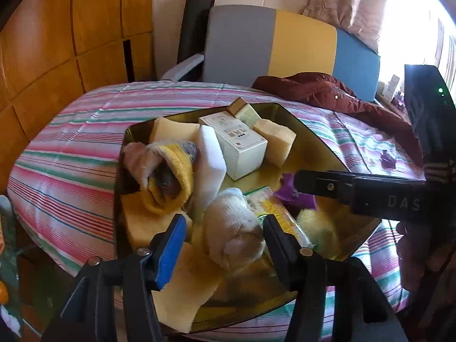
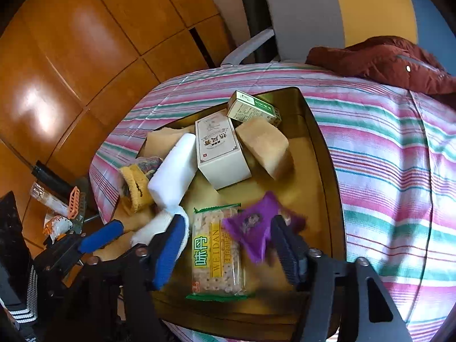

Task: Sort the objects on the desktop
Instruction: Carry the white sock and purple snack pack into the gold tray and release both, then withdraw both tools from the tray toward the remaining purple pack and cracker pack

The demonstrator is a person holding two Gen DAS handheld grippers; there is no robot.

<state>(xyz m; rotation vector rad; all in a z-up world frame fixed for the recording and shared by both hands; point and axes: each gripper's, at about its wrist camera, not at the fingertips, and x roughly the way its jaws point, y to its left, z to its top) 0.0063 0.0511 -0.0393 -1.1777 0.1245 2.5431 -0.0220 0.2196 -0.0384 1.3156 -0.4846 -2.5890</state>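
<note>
Here both tools gape: left (image 1: 225, 242) astride the sock roll (image 1: 232, 236), right (image 2: 226, 245) by the purple packet (image 2: 258, 228)

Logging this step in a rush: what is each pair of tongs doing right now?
Left tongs: open, a rolled pale sock between the fingers, not pinched.
Right tongs: open, a purple packet beside one finger, not gripped.

the left gripper (image 1: 222, 239) hangs with parted jaws around a pale rolled sock (image 1: 232, 228) in the gold tray (image 1: 310, 131).
</note>
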